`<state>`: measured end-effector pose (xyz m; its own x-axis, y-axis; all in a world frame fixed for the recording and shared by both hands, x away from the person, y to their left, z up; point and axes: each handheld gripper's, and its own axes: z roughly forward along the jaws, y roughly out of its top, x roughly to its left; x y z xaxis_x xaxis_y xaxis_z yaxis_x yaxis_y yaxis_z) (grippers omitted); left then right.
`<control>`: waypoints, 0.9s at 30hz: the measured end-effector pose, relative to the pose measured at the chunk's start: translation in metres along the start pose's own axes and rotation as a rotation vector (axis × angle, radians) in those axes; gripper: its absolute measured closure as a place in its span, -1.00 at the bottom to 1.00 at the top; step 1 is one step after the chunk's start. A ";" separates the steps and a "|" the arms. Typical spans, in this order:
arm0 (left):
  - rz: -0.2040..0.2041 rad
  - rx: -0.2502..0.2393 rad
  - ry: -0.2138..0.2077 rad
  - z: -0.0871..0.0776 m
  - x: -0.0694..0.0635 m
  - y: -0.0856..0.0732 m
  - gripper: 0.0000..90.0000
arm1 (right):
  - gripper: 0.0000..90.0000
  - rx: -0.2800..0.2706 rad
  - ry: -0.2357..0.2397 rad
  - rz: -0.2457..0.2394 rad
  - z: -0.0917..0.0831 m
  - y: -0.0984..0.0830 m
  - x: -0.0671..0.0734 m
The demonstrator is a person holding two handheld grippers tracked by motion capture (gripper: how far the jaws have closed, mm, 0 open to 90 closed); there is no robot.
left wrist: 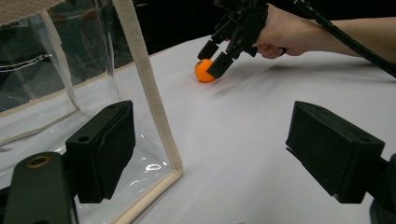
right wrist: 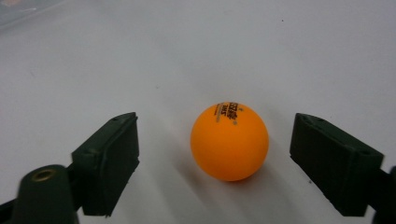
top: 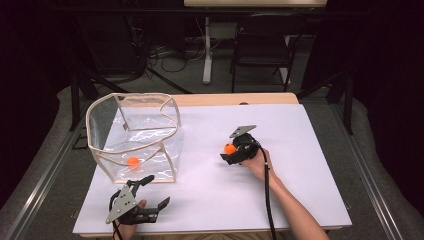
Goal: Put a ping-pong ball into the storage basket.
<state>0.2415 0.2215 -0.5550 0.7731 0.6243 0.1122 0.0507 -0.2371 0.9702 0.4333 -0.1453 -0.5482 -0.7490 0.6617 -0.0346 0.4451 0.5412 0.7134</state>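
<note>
Black jaws of the right gripper point(right wrist: 219, 163) rise at either side of the right gripper view, and between them sits an orange ball point(right wrist: 229, 141) on the white table point(right wrist: 196, 51); a clear gap shows on each side of the ball, so the pads do not press on it and nothing is gripped. Small dark print runs across the top of the ball. From the high view, the right gripper point(top: 231, 151) is held in the person's right hand point(top: 257, 162) a little right of the table's middle, tilted down toward the ball point(top: 229, 148), with its cable trailing back along the forearm. Seen from the left gripper view, the same gripper point(left wrist: 214, 58) straddles the ball point(left wrist: 204, 71), one jaw in front of it and one behind. Near the table's front edge the left gripper point(top: 157, 192) lies low in the left hand point(top: 131, 216), its jaws spread wide and holding nothing; in its own view the left jaw stands in front of the near corner of a clear plastic bag point(left wrist: 149, 88) with a beige trim, the right jaw over bare table. That bag point(top: 135, 135) stands upright and open at the left of the table, and a second orange ball point(top: 133, 161) rests inside on its bottom, well apart from the first.
</note>
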 end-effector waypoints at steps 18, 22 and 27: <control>0.004 0.008 -0.005 0.002 -0.001 0.000 -0.66 | -0.03 0.023 -0.061 -0.016 0.002 0.000 0.001; 0.010 0.007 -0.007 0.002 -0.001 0.000 -0.66 | 0.06 0.027 -0.067 -0.016 0.001 -0.001 0.001; 0.008 0.005 -0.006 0.002 -0.001 0.001 -0.66 | 0.12 0.025 -0.076 -0.014 0.001 -0.001 0.001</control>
<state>0.2422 0.2192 -0.5550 0.7775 0.6176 0.1184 0.0480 -0.2459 0.9681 0.4329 -0.1444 -0.5495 -0.7164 0.6908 -0.0979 0.4479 0.5629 0.6947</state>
